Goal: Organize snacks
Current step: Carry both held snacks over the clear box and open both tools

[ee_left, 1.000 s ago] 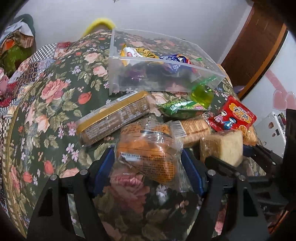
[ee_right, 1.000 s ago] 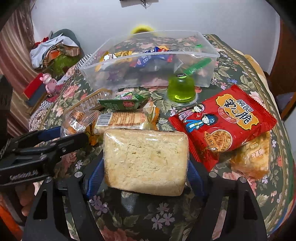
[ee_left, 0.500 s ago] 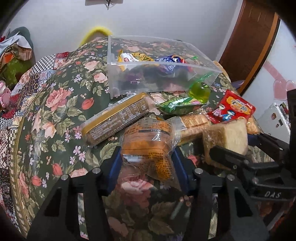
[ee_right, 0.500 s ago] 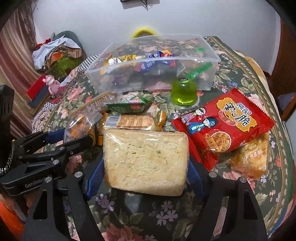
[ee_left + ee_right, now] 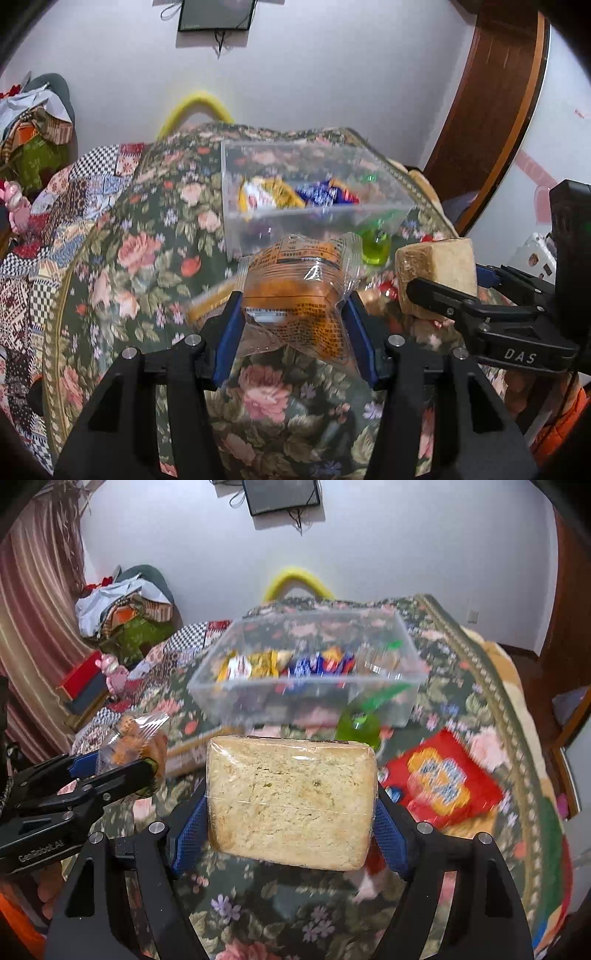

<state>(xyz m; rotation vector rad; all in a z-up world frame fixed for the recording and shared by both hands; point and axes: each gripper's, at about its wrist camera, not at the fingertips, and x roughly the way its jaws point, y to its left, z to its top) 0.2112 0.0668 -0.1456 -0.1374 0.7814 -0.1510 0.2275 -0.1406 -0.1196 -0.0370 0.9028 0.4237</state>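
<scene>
My left gripper (image 5: pixel 293 325) is shut on an orange snack in a clear wrapper (image 5: pixel 295 291), held up above the floral tablecloth. My right gripper (image 5: pixel 290 812) is shut on a wrapped pale square cake (image 5: pixel 291 797), also lifted off the table. Each held snack shows in the other view: the cake (image 5: pixel 436 277) at the right, the orange snack (image 5: pixel 135 738) at the left. Beyond both stands a clear plastic box (image 5: pixel 306 675) with several wrapped snacks inside; the same box (image 5: pixel 314 199) appears straight ahead in the left wrist view.
A green jelly cup (image 5: pixel 356 723) sits just in front of the box. A red noodle-snack bag (image 5: pixel 439 779) lies at the right on the tablecloth (image 5: pixel 258 901). A long yellow-edged packet (image 5: pixel 210 299) lies left of the held orange snack. Clothes pile (image 5: pixel 122 605) beyond the table.
The left jaws closed on the orange snack. Both grippers rose with their snacks off the table, and the box now sits lower and farther ahead in both views.
</scene>
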